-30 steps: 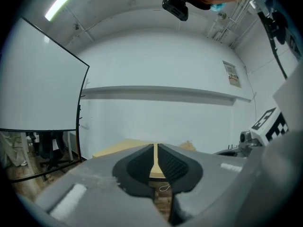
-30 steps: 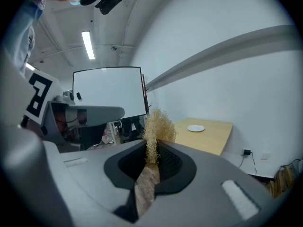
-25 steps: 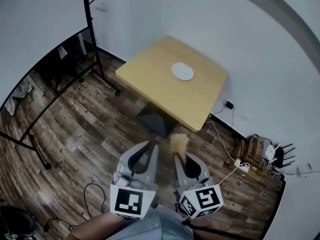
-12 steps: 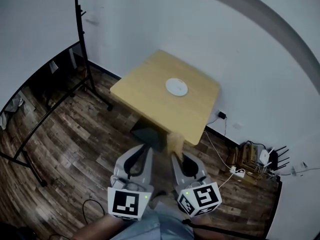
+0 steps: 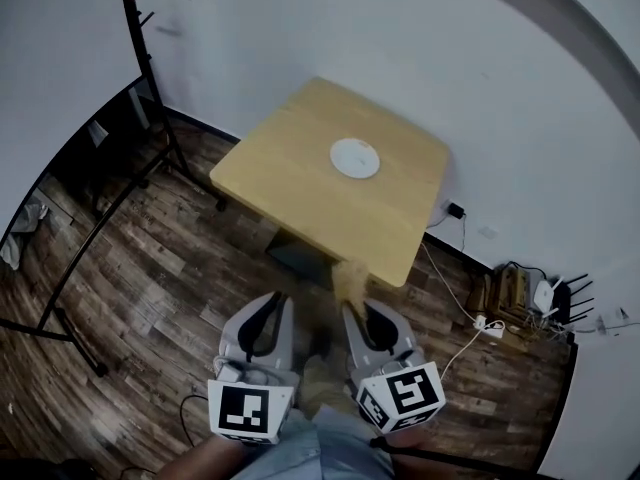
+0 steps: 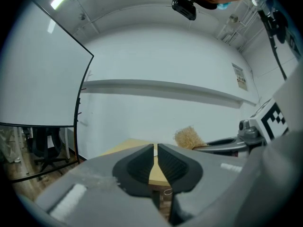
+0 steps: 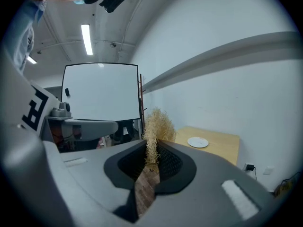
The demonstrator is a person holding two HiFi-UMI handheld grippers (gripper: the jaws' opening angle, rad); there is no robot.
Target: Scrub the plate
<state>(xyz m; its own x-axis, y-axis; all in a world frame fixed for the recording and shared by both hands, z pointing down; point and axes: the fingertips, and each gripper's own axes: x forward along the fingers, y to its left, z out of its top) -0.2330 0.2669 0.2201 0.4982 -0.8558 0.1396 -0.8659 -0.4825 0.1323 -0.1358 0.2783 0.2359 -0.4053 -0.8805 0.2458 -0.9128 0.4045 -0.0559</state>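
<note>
A white plate [image 5: 355,158] lies on the square wooden table [image 5: 290,168], toward its far side, and shows small in the right gripper view [image 7: 198,142]. My right gripper [image 5: 351,310] is shut on a straw-coloured fibre scrubber [image 5: 350,280], whose tuft [image 7: 155,125] sticks out past the jaws. It hangs over the floor just short of the table's near edge. My left gripper [image 5: 274,300] is beside it, shut and with nothing held [image 6: 155,148]. The scrubber [image 6: 189,137] shows to its right.
A black metal stand [image 5: 140,78] rises at the left by the wall. Cables, a power strip and a router [image 5: 515,298] lie on the wooden floor at the right. The table's dark base [image 5: 298,256] sits under its near side. A whiteboard [image 7: 102,91] stands to the left.
Both grippers have moved forward together toward the table. The scrubber's tip has come from well short of the near edge to right by it. Neither grip has changed.
</note>
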